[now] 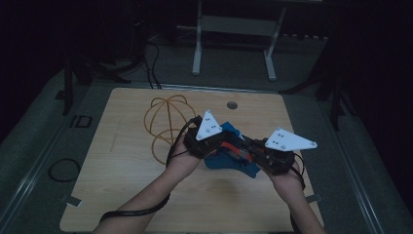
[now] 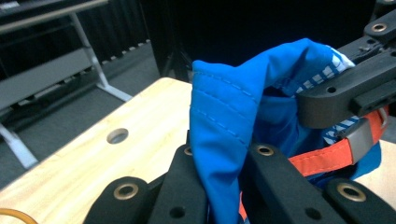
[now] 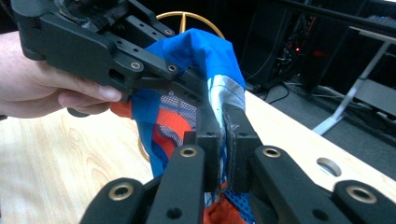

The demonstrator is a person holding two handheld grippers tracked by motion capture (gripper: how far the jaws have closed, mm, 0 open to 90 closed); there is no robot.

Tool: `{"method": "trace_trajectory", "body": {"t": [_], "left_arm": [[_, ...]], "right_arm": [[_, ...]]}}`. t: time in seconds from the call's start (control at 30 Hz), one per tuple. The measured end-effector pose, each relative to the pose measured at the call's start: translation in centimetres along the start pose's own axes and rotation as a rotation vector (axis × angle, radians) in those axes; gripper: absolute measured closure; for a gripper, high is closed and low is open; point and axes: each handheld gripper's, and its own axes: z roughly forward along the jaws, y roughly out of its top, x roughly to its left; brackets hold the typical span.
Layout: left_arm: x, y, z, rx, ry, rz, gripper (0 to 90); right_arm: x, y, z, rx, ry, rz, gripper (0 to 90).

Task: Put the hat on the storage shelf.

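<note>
A blue fabric item [image 1: 246, 168] with an orange strap [image 2: 322, 158] and mesh lining is held up over the middle of the wooden table [image 1: 122, 170]. My left gripper [image 1: 214, 146] is shut on a stitched blue fold [image 2: 224, 107], the jaws pinching it from both sides [image 2: 224, 151]. My right gripper [image 1: 249, 149] is shut on a white and blue edge of the same fabric [image 3: 205, 51], seen between its jaws [image 3: 222, 122]. The two grippers meet close together, and the left gripper [image 3: 187, 84] clamps the cloth just above the right one's tips.
A gold wire frame [image 1: 168, 122] lies on the table behind the grippers. A round hole [image 1: 232, 105] sits near the table's far edge. White desk legs [image 1: 197, 48] stand on the floor beyond. A black cable loop [image 1: 64, 169] lies on the floor at the left.
</note>
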Motion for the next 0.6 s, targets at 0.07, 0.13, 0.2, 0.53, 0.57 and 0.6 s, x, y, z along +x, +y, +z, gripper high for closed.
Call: {"method": "trace_trajectory", "body": {"t": [0.07,0.13,0.2,0.53,0.57,0.6], "left_arm": [[-0.1,0.2,-0.2,-0.014,0.001,0.016,90.0],[-0.2,0.3,-0.4,-0.035,-0.002,0.032,90.0],[-0.1,0.3,-0.6,-0.049,-0.001,0.043,90.0],[0.2,0.2,-1.5,-0.124,-0.049,0.083,90.0],[0.3,0.2,-1.7,-0.127,-0.052,0.085,90.0],[0.4,0.2,-1.8,-0.133,-0.063,0.095,90.0]], "right_arm": [[0.0,0.1,-0.3,-0.004,0.002,0.003,84.8],[0.1,0.1,-0.7,-0.011,0.013,0.005,81.5],[0.2,0.2,-1.1,-0.028,0.026,0.015,74.8],[0.2,0.4,-3.9,-0.093,0.053,0.022,43.9],[0.1,0.3,-4.1,-0.094,0.046,0.014,42.4],[0.0,0.2,-4.3,-0.094,0.045,0.01,41.2]]}}
